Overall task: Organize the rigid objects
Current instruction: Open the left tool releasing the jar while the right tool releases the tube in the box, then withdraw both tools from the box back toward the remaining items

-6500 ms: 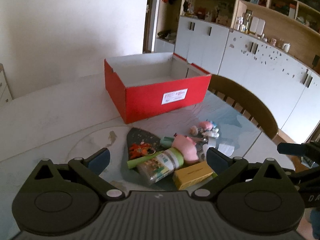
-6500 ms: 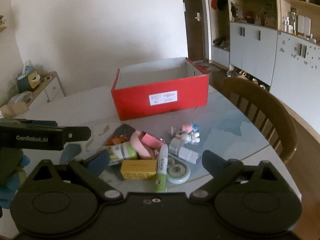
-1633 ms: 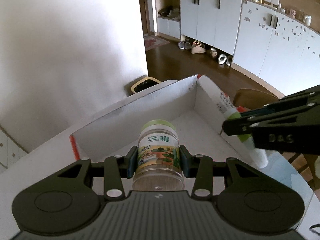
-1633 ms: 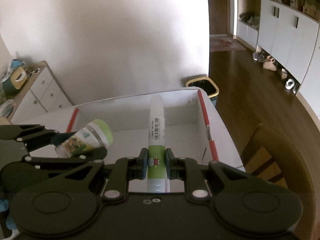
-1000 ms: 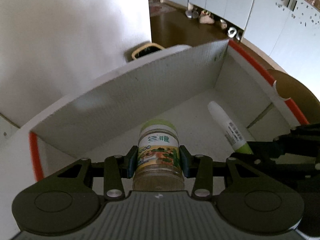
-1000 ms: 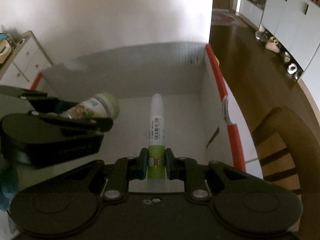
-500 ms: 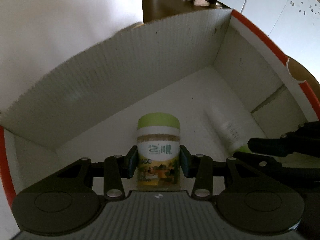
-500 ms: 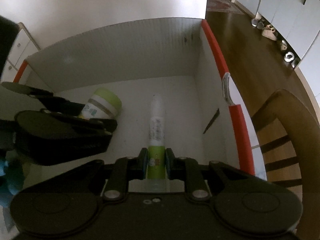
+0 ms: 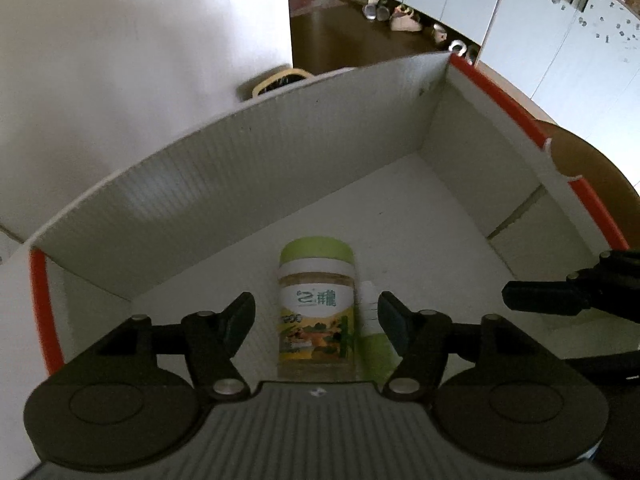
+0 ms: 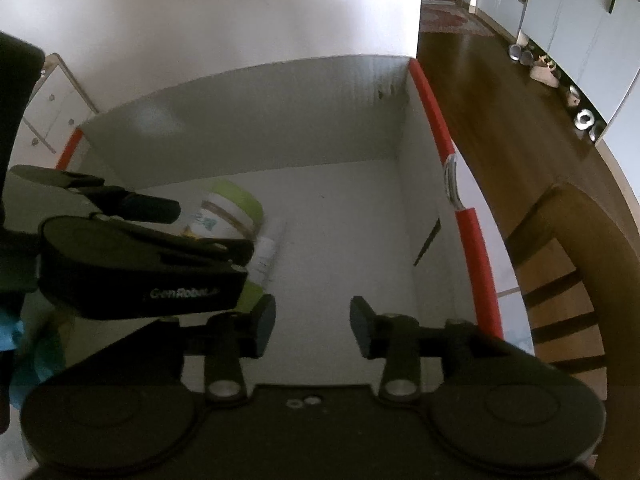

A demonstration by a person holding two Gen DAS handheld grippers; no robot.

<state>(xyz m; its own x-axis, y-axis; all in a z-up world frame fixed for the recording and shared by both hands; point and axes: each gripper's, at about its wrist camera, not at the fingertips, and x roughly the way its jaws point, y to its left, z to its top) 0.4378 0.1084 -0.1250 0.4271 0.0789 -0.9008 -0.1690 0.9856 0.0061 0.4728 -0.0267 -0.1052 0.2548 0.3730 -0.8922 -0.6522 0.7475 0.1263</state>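
Both the left gripper [image 9: 316, 314] and right gripper [image 10: 313, 322] have jaws opening, pads clear of the jar [image 9: 316, 304] and tube [image 10: 266, 256] lying mid-frame in the box [image 9: 240, 184].

My left gripper [image 9: 316, 314] is matte black, with a ribbed grey housing and silver screws at its finger pivots. My right gripper [image 10: 313, 320] matches; white "GenRobot.AI" lettering marks the left one's side.

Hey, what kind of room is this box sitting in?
Most likely a home dining or living area near the entrance. Shoes line the dark wood floor under white cabinets, and a wooden chair stands beside the open box.
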